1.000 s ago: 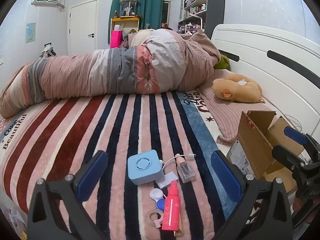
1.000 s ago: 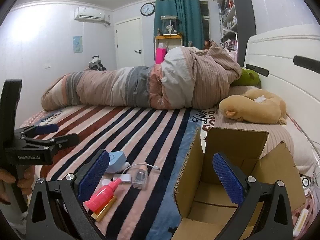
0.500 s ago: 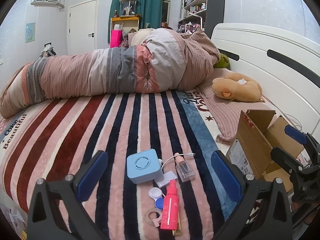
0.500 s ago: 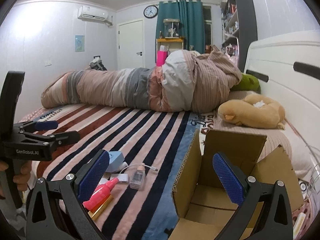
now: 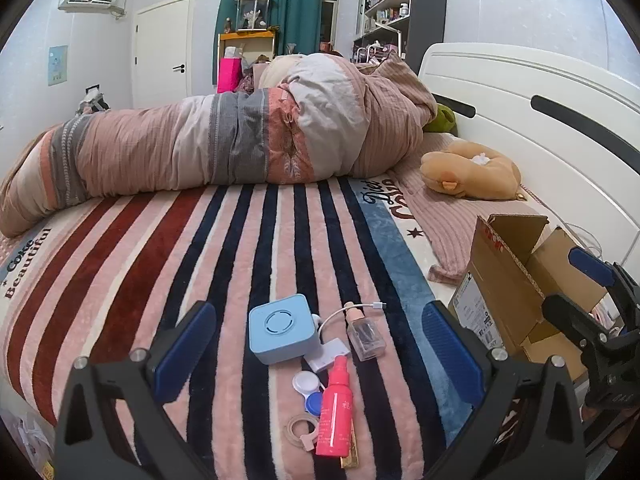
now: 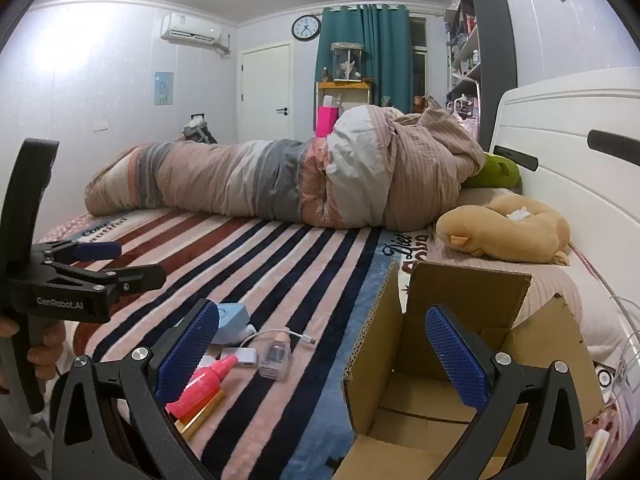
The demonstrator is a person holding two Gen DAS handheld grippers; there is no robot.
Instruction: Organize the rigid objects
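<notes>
- Left gripper (image 5: 316,354): jaws spread wide, holding nothing, poised over the clutter near the bed's (image 5: 132,264) front edge.
- Right gripper (image 6: 322,346): jaws wide apart, empty, over the open box (image 6: 404,412) at the bed's right edge.
- Clutter: blue cube (image 5: 281,334), clear bottle (image 5: 365,336), pink bottle (image 5: 336,412), lens case (image 5: 310,392), all close together.
- Judged step: first pick. Take the pink bottle across its body; approach straight down, avoid nudging the lens case touching it.
</notes>
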